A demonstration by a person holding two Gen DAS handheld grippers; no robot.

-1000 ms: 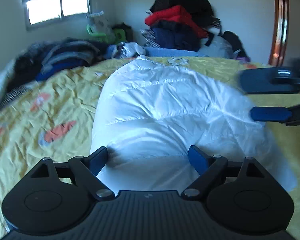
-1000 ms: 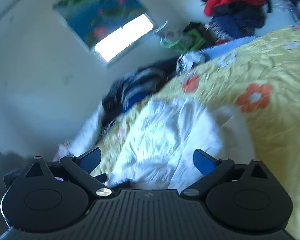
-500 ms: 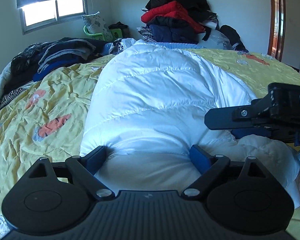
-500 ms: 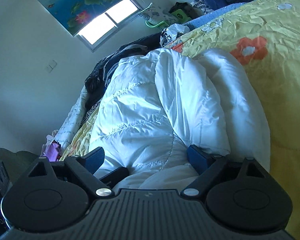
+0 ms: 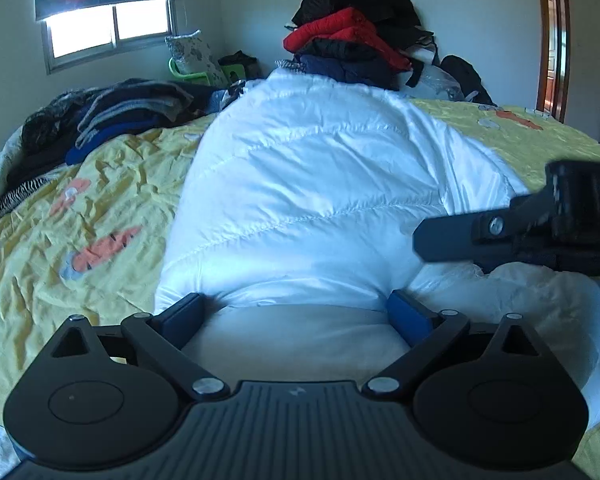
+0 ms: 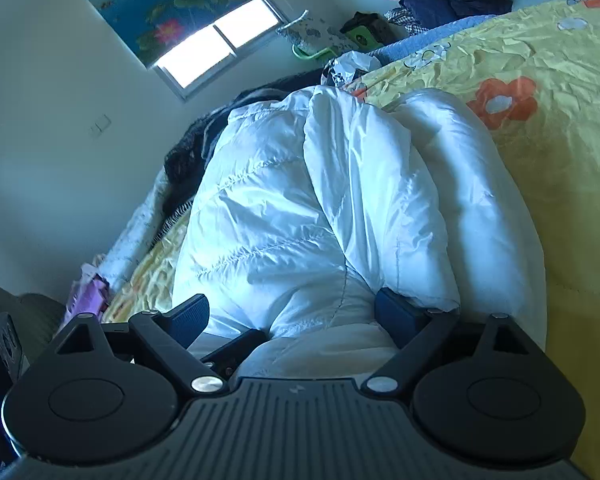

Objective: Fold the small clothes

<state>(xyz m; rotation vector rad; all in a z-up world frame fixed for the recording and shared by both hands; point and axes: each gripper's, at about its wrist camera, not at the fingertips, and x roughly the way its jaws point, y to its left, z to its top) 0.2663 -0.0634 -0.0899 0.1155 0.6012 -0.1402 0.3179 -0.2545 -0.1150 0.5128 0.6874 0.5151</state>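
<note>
on the yellow flowered bedspread [image 5: 100,184] lies the white puffy jacket [image 5: 320,184], and both the left gripper [image 5: 296,314] and the right gripper [image 6: 290,312] have their jaws spread wide around its near edge, not pinching it.

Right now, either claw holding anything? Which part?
Both claws are wide open with the white puffy jacket bulging between the fingers at its near edge. No closed grip is visible on the left claw or right claw.
</note>
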